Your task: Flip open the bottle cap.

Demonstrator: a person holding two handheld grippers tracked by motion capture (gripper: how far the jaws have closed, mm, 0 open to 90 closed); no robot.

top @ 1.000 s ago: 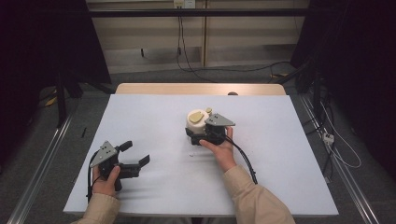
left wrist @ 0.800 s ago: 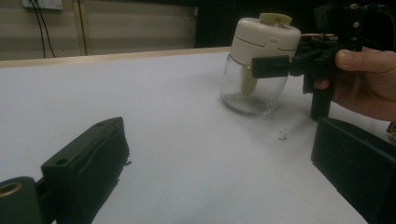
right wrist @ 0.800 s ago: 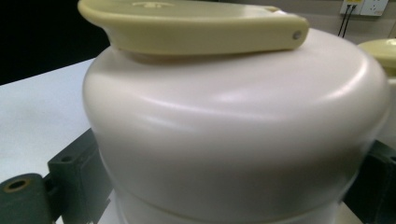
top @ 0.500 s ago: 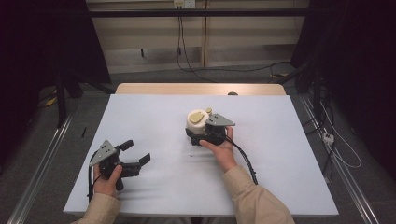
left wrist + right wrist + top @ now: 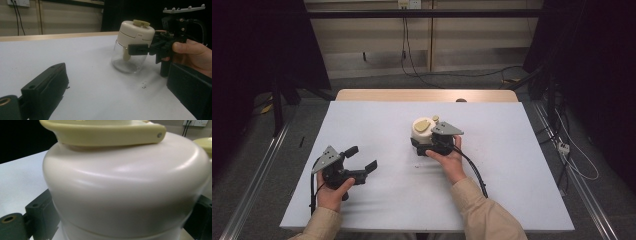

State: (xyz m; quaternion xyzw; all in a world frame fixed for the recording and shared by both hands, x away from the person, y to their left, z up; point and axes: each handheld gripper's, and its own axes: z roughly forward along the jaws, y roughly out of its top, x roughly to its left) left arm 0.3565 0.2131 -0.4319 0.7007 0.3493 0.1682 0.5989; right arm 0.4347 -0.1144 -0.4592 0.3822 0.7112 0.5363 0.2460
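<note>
Gripping step, high view: the right gripper (image 5: 428, 144) is closed around the jar (image 5: 423, 131), a clear glass body under a cream lid (image 5: 422, 127) with a yellow flip tab, standing upright a little right of the middle of the white counter (image 5: 512, 165).
Left side, high view: the left gripper (image 5: 362, 159) rests low near the counter's left front, jaws spread wide and holding nothing, well apart from the jar.
Left gripper view: the jar (image 5: 132, 45) stands on the counter with the right gripper (image 5: 140, 49) clamped at the seam where lid meets glass; the hand (image 5: 192, 56) steadies it from the right. A small crumb (image 5: 144, 86) lies on the counter just in front.
Right gripper view: the lid (image 5: 125, 185) sits tight between the dark jaws, with the yellow tab (image 5: 102, 132) across its top.
Step in hand: I judge the jar is being held fast so it can be opened.
Next move: likely the left gripper comes across to the yellow tab or lid while the right keeps the jar from turning.
In the way: nothing stands between the grippers; the glass could slip.
</note>
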